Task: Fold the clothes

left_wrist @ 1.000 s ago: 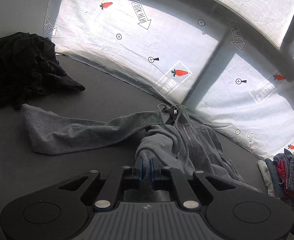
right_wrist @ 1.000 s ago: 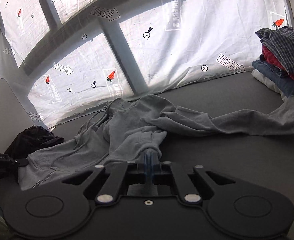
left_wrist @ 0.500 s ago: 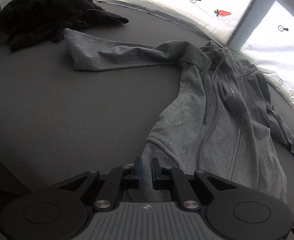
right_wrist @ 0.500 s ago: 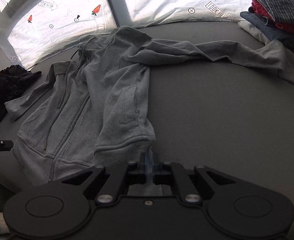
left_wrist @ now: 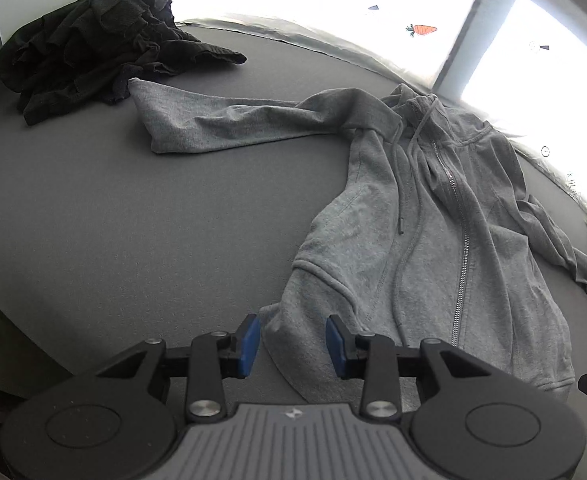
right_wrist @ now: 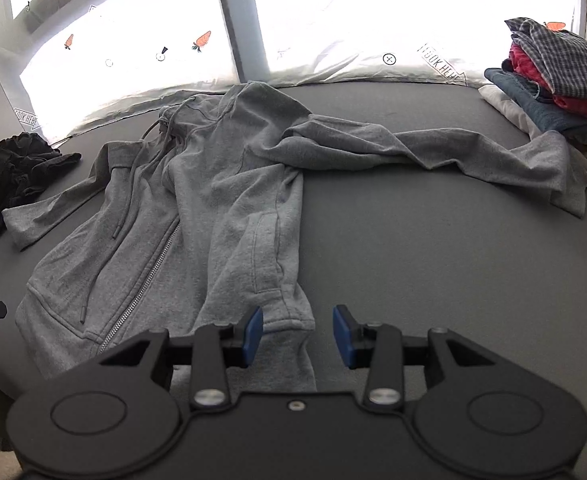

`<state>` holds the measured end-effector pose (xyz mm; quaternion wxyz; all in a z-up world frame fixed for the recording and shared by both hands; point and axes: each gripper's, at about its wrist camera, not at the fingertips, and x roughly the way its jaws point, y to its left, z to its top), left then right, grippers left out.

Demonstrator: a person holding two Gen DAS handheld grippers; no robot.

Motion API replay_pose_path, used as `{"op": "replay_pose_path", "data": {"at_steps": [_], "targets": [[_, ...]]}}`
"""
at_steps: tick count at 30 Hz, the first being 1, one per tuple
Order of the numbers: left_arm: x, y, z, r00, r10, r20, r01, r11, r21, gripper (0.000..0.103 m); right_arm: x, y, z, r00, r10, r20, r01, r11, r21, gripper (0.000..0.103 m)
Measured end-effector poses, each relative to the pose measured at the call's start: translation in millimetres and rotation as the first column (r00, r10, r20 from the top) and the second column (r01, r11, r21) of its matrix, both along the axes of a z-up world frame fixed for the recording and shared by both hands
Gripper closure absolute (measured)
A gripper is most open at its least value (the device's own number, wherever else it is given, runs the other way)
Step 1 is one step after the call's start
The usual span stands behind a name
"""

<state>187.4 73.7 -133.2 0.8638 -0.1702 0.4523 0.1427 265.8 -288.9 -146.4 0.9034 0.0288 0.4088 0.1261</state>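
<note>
A grey zip-up hoodie (left_wrist: 425, 240) (right_wrist: 213, 208) lies spread face up on the dark grey surface, sleeves stretched out to both sides. My left gripper (left_wrist: 293, 340) hovers over the hem's left corner; its jaws are opening, the cloth lies between the blue pads (left_wrist: 249, 340) without being pressed. My right gripper (right_wrist: 297, 334) stands over the hem's right corner; its jaws are opening too, with the hem edge beneath them and no pad pressing on it. Both hem corners rest flat on the surface.
A crumpled black garment (left_wrist: 89, 48) (right_wrist: 9, 176) lies at the far left, next to one sleeve's cuff. A stack of folded clothes (right_wrist: 553, 80) stands at the far right, touching the other cuff. A bright sheeted window wall (right_wrist: 333, 32) runs along the back.
Both grippers went from shut on the hoodie's hem to open, letting it go. The hoodie was pulled toward the near edge and now lies flat and spread out.
</note>
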Motion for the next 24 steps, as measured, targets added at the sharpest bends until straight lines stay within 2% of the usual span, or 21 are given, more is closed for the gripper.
{"op": "replay_pose_path", "data": {"at_steps": [6,12,17,24], "targets": [[11,-3,-1,1.000,-0.006,-0.008,0.006,1.000,0.017,0.062,17,9,5,0.999,0.030,0.035,-0.029,0.999,-0.032,0.063],[38,-3,-2,1.000,-0.024,-0.014,0.024,0.999,0.028,0.062,44,22,11,0.995,0.063,0.075,-0.058,0.996,-0.067,0.063],[77,3,0,0.999,-0.050,-0.006,0.051,0.998,0.030,0.062,81,35,17,0.988,0.100,0.119,-0.090,0.992,-0.084,0.067],[163,15,-2,0.995,-0.098,0.005,0.097,0.995,0.029,0.062,165,64,20,0.980,0.120,0.159,-0.105,0.990,-0.097,0.070]]}}
